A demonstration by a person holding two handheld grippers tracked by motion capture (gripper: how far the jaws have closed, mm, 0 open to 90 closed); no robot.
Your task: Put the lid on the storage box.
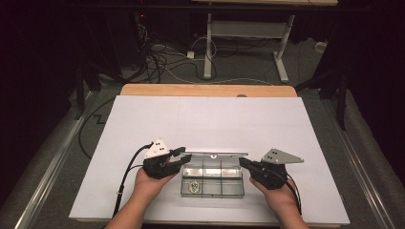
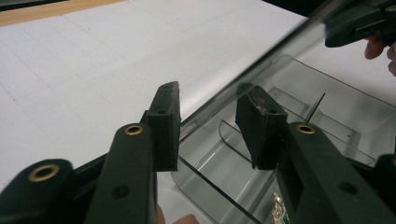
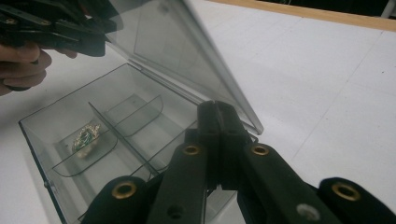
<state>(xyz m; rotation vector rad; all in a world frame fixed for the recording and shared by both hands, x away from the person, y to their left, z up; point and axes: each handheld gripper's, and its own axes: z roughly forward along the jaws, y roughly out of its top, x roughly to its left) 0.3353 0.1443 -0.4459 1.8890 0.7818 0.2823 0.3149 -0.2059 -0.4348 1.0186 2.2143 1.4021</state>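
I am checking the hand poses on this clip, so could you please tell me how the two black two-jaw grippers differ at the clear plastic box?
The left gripper has its jaws apart, straddling the raised clear lid; the right gripper has its jaws shut together. The left gripper is at the box's left end, the right at the clear compartment box's right end. Both are black, hand-held, and point inward at the box.

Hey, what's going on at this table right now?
A person works a clear plastic compartment box on the white table with two handheld grippers. Its hinged clear lid stands open. The left gripper straddles the lid's edge, jaws apart; the right gripper is shut at the box's side. A small gold and green trinket lies in one compartment.
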